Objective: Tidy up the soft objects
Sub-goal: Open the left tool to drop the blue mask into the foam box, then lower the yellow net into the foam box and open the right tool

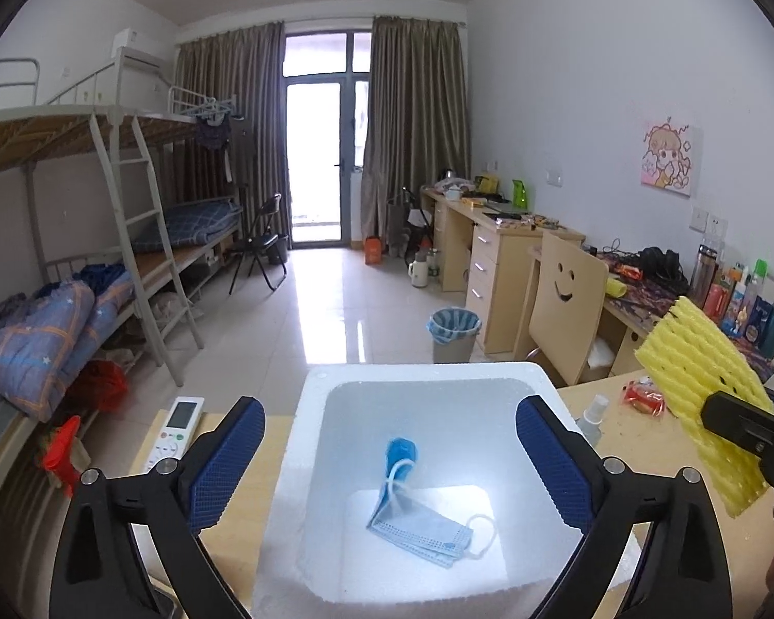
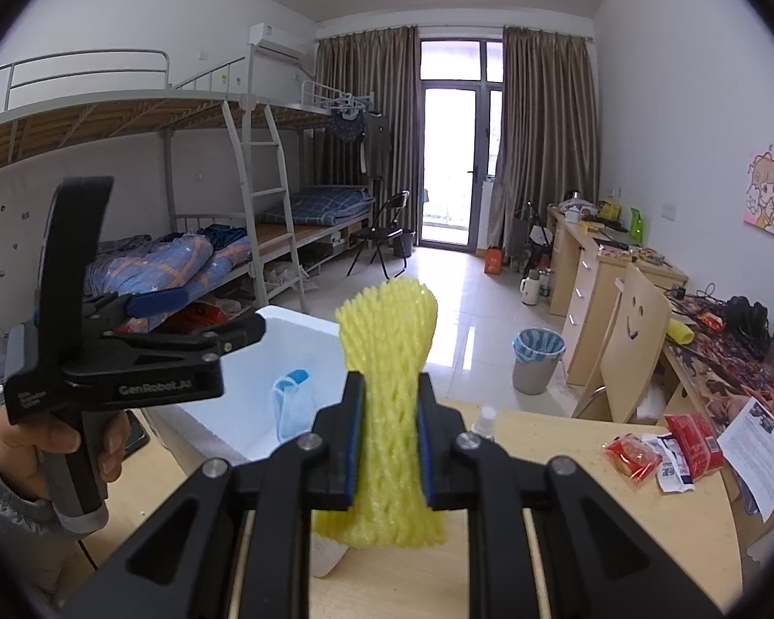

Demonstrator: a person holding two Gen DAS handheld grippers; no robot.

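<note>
Yellow foam fruit-net sleeve (image 2: 384, 402) — long axis upright, pinched mid-length by the right gripper (image 2: 387, 436) — sits just right of the white foam box (image 1: 304, 443); left gripper (image 1: 389, 469) gapes empty above the blue face mask (image 1: 420, 526) inside.

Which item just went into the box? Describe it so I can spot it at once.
Find the white foam box on the wooden table, just below the open left gripper. On its floor lies a crumpled light-blue face mask with white ear loops, the only thing inside, unlike the yellow foam net clamped in the right gripper.
</note>
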